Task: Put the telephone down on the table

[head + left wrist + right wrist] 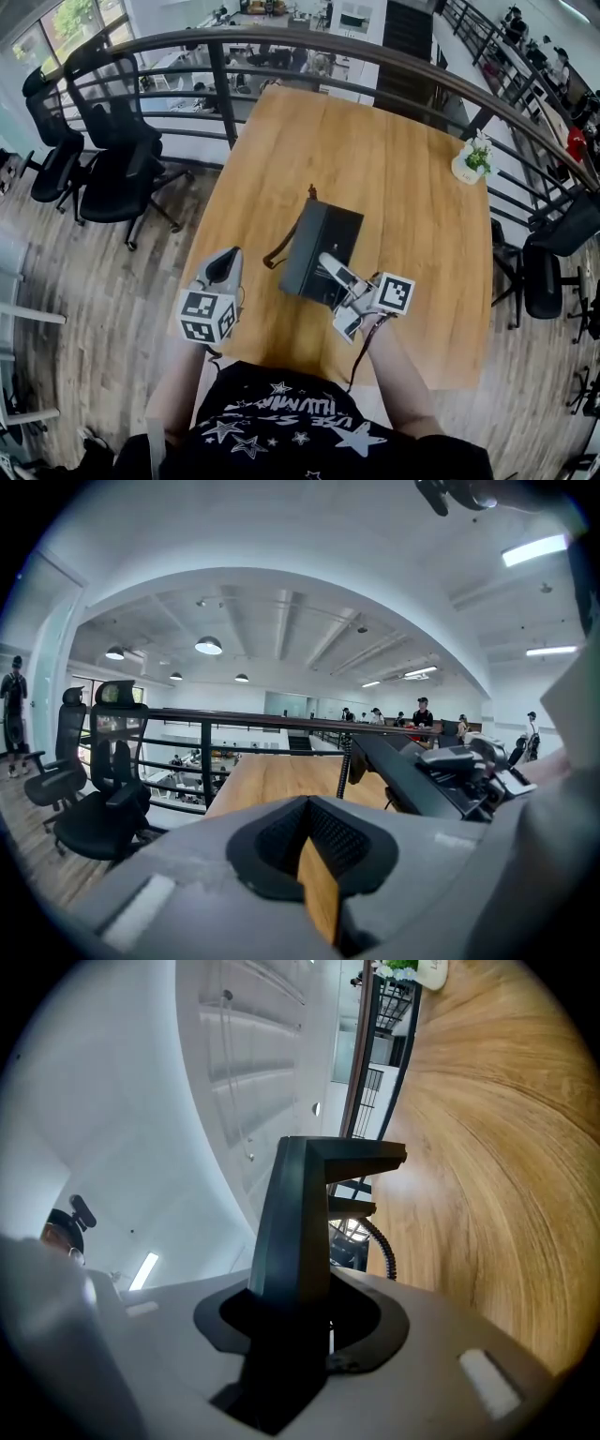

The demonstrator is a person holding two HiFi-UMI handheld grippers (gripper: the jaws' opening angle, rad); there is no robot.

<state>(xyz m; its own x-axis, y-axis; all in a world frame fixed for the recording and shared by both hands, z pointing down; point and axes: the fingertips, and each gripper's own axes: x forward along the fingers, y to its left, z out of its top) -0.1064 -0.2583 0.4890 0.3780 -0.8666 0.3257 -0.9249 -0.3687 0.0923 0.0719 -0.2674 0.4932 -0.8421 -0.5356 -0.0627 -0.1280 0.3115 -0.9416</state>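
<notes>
Two tongs: right tongs (328, 263) clamped on phone (317, 246), aloft over table (412, 187) middle, near side; left tongs (228, 261) all but closed, empty, by near left edge. Lower gently, base level, cord (279, 253) kept clear underneath; release only once resting flat.

Black star-print T-shirt (281, 422), two grey hand-held grippers
White stars and lettering cross the shirt; left gripper (226, 261) and right gripper (328, 262) each carry a cube (208, 317) of black-and-white square markers
</notes>
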